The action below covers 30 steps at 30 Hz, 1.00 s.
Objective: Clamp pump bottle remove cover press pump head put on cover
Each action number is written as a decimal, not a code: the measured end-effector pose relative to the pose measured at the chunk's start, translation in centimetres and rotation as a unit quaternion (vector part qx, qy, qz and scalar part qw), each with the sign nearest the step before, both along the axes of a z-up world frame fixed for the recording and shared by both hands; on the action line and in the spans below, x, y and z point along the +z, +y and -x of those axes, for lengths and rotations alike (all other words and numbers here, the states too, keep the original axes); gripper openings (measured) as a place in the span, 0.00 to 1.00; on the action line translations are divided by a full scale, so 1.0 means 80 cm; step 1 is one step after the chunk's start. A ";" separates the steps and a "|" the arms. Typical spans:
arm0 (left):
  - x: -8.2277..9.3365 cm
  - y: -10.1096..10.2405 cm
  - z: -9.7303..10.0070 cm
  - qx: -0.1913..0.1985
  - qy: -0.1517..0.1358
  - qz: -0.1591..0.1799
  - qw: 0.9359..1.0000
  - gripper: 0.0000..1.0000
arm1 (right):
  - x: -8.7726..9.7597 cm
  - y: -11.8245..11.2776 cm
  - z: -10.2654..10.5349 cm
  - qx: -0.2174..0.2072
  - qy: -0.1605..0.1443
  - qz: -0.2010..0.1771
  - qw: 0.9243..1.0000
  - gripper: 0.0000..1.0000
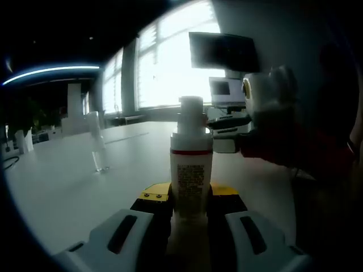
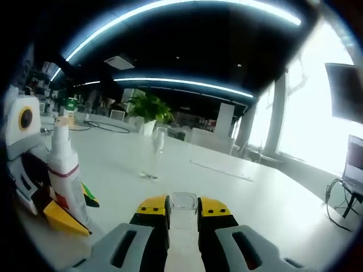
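Note:
A white pump bottle with a red band and a printed label stands upright between the jaws of my left gripper, which is shut on its lower body. Its bare pump head shows at the top. My right gripper reaches in from the right, level with the pump head and close beside it. In the right gripper view my right gripper is shut on a small clear cover. The bottle and the left gripper holding it sit at the left there.
A tall clear glass-like vessel stands alone on the white table. A monitor and a laptop are at the far right. A potted plant and cables lie further back.

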<state>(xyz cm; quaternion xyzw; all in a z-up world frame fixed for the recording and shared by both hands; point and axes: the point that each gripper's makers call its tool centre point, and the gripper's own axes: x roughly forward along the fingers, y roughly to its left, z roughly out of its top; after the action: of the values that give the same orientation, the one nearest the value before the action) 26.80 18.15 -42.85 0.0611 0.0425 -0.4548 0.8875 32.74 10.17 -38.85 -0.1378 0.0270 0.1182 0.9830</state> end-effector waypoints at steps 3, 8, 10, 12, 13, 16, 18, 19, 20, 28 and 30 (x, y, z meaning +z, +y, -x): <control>0.000 0.000 0.000 0.000 -0.001 -0.001 1.000 0.14 | 0.016 0.004 0.005 0.006 -0.009 0.000 1.000 0.14; 0.000 0.000 0.000 0.000 -0.001 -0.001 1.000 0.14 | 0.041 0.008 0.015 0.012 -0.026 -0.003 1.000 0.14; 0.001 -0.001 0.001 0.000 -0.001 -0.001 1.000 0.14 | 0.053 0.008 0.019 0.014 -0.035 -0.003 0.999 0.14; 0.000 0.000 0.000 0.000 -0.001 -0.001 1.000 0.14 | 0.062 0.010 0.023 0.016 -0.041 -0.005 0.999 0.14; 0.000 0.000 0.000 -0.001 -0.001 -0.001 1.000 0.14 | 0.064 0.011 0.024 0.018 -0.043 -0.005 0.999 0.14; 0.000 0.000 0.000 0.000 -0.001 0.000 1.000 0.14 | 0.078 0.014 0.030 0.023 -0.052 -0.008 0.998 0.14; 0.001 0.000 0.000 0.000 -0.001 -0.001 1.000 0.14 | 0.086 0.018 0.035 0.029 -0.060 -0.008 0.998 0.14; 0.001 0.000 0.000 0.000 -0.001 -0.001 1.000 0.14 | 0.091 0.021 0.038 0.034 -0.066 -0.008 0.997 0.14; 0.000 0.000 0.000 0.000 -0.001 -0.001 1.000 0.14 | 0.095 0.024 0.041 0.037 -0.069 -0.010 0.997 0.14; 0.000 -0.001 0.000 -0.001 -0.001 0.000 1.000 0.14 | 0.128 0.040 0.064 0.061 -0.097 -0.018 0.993 0.15; 0.001 -0.001 0.000 -0.001 -0.001 0.000 1.000 0.14 | 0.135 0.044 0.068 0.066 -0.103 -0.019 0.992 0.15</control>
<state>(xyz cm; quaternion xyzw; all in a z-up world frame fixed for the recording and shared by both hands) 26.79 18.10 -42.81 0.0618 0.0419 -0.4552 0.8872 27.31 13.66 -28.05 -0.1322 -0.0862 0.1685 0.9730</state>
